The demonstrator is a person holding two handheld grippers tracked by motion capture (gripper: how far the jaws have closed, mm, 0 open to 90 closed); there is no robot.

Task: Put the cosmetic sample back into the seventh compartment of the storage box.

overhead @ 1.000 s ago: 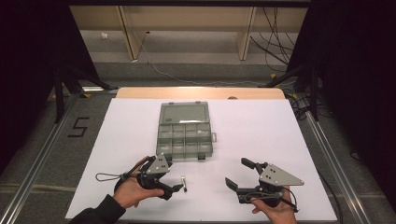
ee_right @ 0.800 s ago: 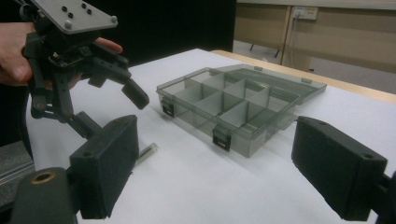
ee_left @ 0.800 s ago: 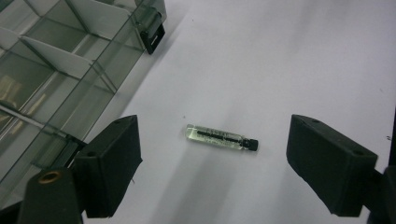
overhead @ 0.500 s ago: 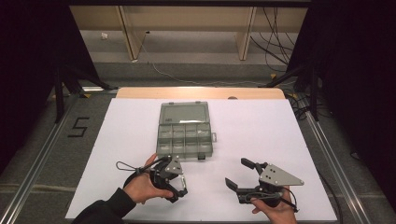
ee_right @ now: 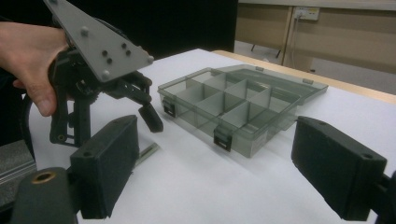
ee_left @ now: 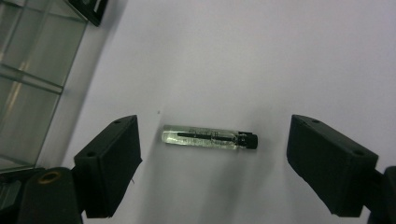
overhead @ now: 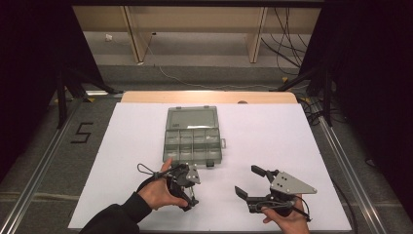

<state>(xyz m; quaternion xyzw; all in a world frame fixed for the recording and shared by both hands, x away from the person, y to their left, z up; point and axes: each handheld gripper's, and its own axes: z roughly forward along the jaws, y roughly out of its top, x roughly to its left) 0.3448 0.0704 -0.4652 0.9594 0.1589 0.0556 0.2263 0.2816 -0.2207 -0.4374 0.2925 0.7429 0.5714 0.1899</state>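
Note:
A small clear glass vial [ee_left: 203, 138] with a black cap lies flat on the white table. My left gripper [ee_left: 212, 156] hangs over it, open, with one jaw on each side of the vial and neither touching it. In the high view the left gripper [overhead: 189, 194] points down at the table just in front of the clear compartment box [overhead: 168, 146]. My right gripper [overhead: 249, 181] rests low at the front right, open and holding nothing. In its view the right gripper [ee_right: 215, 154] faces the box [ee_right: 261, 135], the left gripper [ee_right: 149, 116] and a part of the vial [ee_right: 148, 152].
The box's lid [overhead: 191, 118] lies open flat towards the back, and its compartments look bare. A corner of the box [ee_left: 28, 70] shows beside the left jaw. The white table [overhead: 292, 141] ends in a wooden strip [overhead: 209, 96] at the back. Metal rails [overhead: 34, 180] run along both sides.
My left gripper has moved right and tipped downward until its jaws straddle the vial, which lay just beyond its tips a second ago. The right gripper has stayed still.

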